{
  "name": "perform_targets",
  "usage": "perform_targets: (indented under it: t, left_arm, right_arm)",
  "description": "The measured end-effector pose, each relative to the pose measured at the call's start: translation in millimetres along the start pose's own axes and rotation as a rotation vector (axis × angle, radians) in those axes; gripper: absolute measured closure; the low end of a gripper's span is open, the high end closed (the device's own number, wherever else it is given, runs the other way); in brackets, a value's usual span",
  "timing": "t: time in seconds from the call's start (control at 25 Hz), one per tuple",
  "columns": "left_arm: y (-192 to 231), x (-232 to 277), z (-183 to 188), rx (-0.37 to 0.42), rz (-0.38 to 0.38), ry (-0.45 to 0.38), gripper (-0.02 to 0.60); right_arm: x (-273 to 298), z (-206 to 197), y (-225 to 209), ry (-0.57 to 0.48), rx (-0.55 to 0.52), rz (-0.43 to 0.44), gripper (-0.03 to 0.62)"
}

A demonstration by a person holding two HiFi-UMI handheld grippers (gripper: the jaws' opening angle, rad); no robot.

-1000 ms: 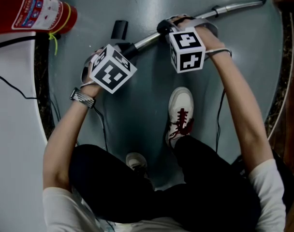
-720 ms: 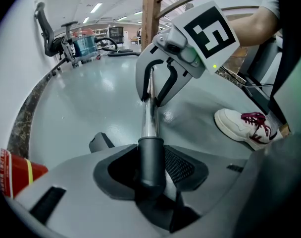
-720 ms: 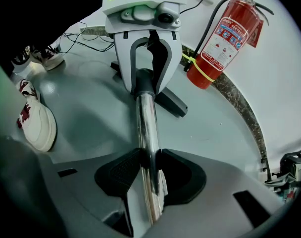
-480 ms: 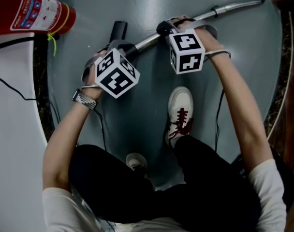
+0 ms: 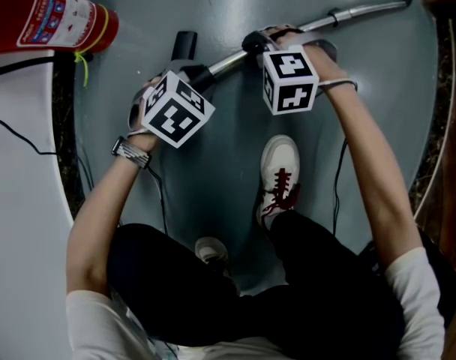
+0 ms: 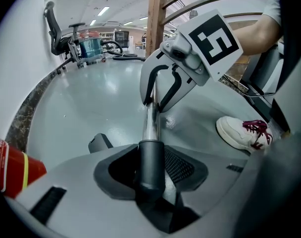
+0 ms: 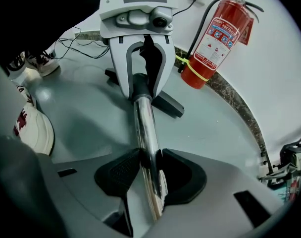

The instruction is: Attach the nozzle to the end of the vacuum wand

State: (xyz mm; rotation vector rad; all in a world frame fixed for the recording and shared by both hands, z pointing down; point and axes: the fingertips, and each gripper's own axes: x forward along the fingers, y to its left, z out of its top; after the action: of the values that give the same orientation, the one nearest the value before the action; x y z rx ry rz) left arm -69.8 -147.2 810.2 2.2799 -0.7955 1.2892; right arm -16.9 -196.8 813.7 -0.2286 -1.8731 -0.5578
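Observation:
A chrome vacuum wand (image 5: 348, 13) lies aslant over the grey floor, from the upper right down to the left. Its lower end sits in the dark collar (image 6: 150, 162) of the black nozzle (image 5: 185, 45). My left gripper (image 5: 190, 73) is shut on that collar, which fills the gap between its pads (image 6: 177, 165). My right gripper (image 5: 262, 42) is shut on the chrome tube (image 7: 146, 133) a short way up. In the right gripper view the left gripper (image 7: 140, 83) faces me, with the nozzle's flat head (image 7: 168, 104) on the floor behind it. The right gripper (image 6: 158, 90) shows further along the tube.
A red fire extinguisher (image 5: 48, 17) stands at the upper left by the white wall. The person's white shoe (image 5: 279, 175) rests on the floor below the wand. Thin cables (image 5: 18, 137) run along the dark stone border (image 5: 67, 171). A wooden post (image 6: 155, 14) rises behind.

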Motion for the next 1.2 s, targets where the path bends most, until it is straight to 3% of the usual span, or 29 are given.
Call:
perform_targets:
  t: [0.76, 1.2]
  left_arm:
    - [1.6, 10.6, 1.9, 0.093, 0.035, 0.01, 0.417]
    - [18.6, 12.6, 4.3, 0.116, 0.084, 0.009, 0.411]
  right_arm:
    - [6.3, 0.2, -1.1, -0.021, 0.022, 0.004, 0.435]
    - [12.8, -0.2, -15.8, -0.041, 0.046, -0.07, 0.427]
